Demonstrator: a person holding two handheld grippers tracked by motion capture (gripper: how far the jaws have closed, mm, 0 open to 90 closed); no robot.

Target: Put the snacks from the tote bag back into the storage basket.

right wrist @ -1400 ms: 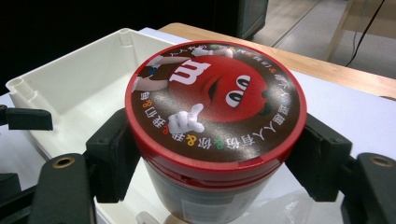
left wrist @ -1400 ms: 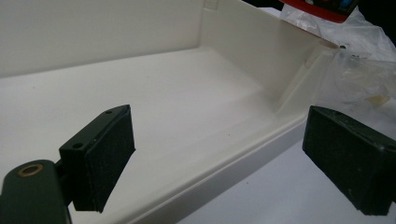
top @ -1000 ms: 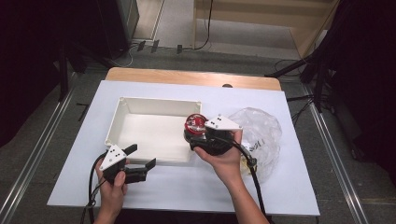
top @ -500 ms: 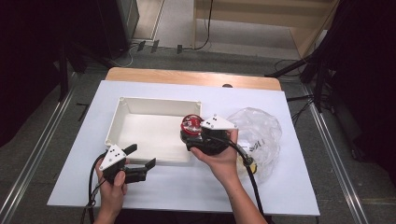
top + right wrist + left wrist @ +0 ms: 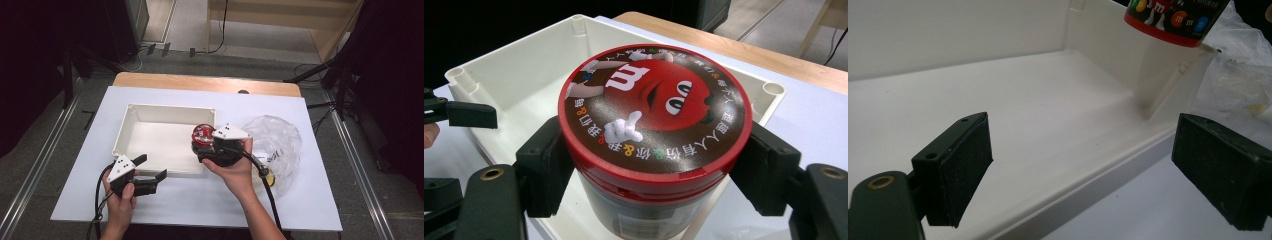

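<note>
The left gripper [image 5: 145,177] sits where it was at the near edge of the white tray [image 5: 131,116] – jaws apart, nothing between them. The right gripper [image 5: 202,145] is clamped on the red-lidded candy jar [image 5: 203,133], upright – it has slid leftward since a second ago, from the tray's right wall to just inside its right end. The clear plastic bag [image 5: 280,142] lies on the desk [image 5: 310,200] at the right

The candy jar [image 5: 655,125] had a red lid printed with a cartoon face; the bin [image 5: 150,112] was white, the table [image 5: 310,205] pale
</note>
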